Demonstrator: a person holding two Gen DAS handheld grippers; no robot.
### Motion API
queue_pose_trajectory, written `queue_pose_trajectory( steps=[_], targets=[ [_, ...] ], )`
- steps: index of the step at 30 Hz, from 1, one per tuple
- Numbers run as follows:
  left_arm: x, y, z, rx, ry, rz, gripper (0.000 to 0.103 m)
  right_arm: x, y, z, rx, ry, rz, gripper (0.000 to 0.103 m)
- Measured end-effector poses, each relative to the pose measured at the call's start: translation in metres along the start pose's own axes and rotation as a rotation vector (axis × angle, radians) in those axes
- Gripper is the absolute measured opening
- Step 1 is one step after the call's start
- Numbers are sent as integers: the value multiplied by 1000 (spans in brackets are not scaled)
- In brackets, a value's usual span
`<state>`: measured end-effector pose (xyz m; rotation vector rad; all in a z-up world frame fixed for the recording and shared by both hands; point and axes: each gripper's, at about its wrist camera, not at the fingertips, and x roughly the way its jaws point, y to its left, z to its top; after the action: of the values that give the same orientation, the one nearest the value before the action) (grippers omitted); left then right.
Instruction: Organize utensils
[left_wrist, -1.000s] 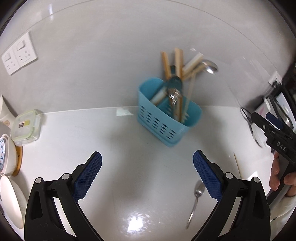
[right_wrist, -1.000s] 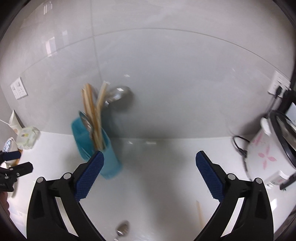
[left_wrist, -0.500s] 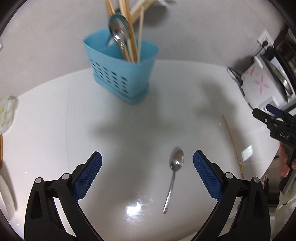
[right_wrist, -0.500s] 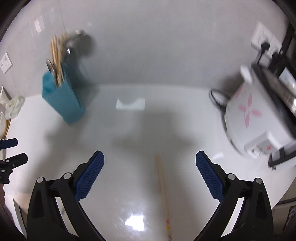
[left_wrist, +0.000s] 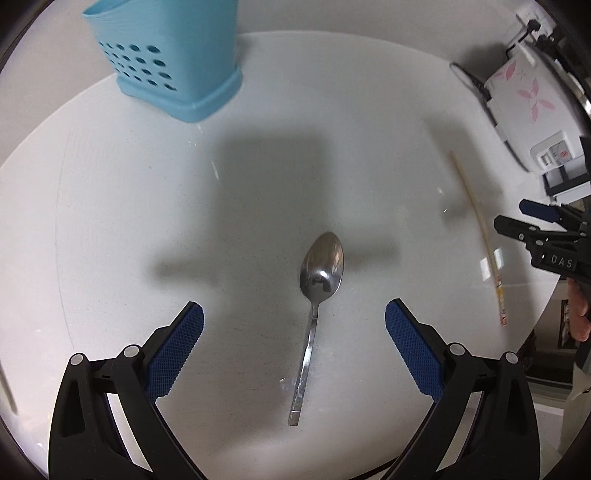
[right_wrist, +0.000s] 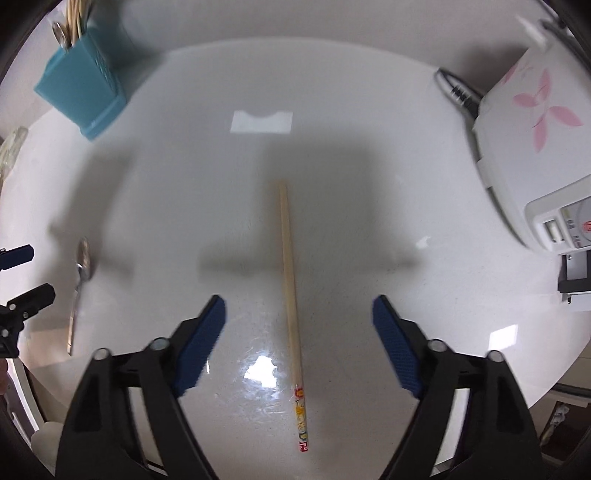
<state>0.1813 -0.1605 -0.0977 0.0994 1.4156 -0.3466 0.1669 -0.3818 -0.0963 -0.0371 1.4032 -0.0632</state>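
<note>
A metal spoon (left_wrist: 317, 295) lies on the white counter (left_wrist: 110, 221), bowl away from me. My left gripper (left_wrist: 294, 317) stands open above it, the handle between the two blue pads with wide gaps on both sides. A single wooden chopstick (right_wrist: 290, 291) with a patterned end lies lengthwise under my right gripper (right_wrist: 298, 314), whose jaws are closing around it without touching it. The blue slotted utensil holder (left_wrist: 166, 55) stands at the back left; in the right wrist view the holder (right_wrist: 79, 96) has spoons and chopsticks sticking out.
A white rice cooker (right_wrist: 535, 147) with pink flowers and its cord (right_wrist: 458, 92) sit at the right. The counter's front edge curves close beside the right gripper (left_wrist: 546, 236), seen in the left wrist view. A lidded food box (right_wrist: 9, 147) sits far left.
Both grippers have tilted down and sunk toward the counter. The spoon now lies between the left pads, the chopstick between the right pads. The right jaws have narrowed.
</note>
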Motion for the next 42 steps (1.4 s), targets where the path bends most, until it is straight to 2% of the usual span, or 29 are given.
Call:
queue_pose_trajectory(
  steps=[5, 14, 17, 19, 23, 25, 26, 27, 28, 29, 34, 42],
  targets=[
    [17, -9, -3, 21, 39, 35, 96, 15, 2, -1, -9, 66, 18, 64],
    [35, -8, -5, 13, 75, 40, 93, 28, 6, -4, -25, 113, 19, 57],
    [34, -9, -7, 23, 67, 51, 91, 32, 5, -6, -24, 126, 19, 52],
    [33, -8, -8, 25, 65, 61, 88, 36, 6, -8, -20, 144, 28, 43],
    [31, -11, -10, 49, 63, 139, 66, 38, 8, -9, -19, 162, 49, 33],
    [26, -9, -13, 49, 56, 140, 52, 37, 9, -7, -20, 173, 50, 20],
    [25, -9, -14, 48, 55, 141, 42, 38, 10, -6, -20, 181, 51, 17],
    [24, -9, -14, 48, 56, 142, 29, 38, 9, -6, -19, 186, 52, 8],
    [24, -12, -12, 46, 55, 139, 19, 38, 9, -5, -16, 190, 54, 6],
    [25, -15, -10, 44, 58, 133, 4, 38, 10, -3, -12, 191, 52, 6],
    [22, -9, -11, 17, 59, 112, 3, 36, 6, -4, 14, 176, 62, 6],
    [-4, -2, -21, 1, 14, 117, 3, 2, -7, -17, 37, 67, 76, 6]
  ],
)
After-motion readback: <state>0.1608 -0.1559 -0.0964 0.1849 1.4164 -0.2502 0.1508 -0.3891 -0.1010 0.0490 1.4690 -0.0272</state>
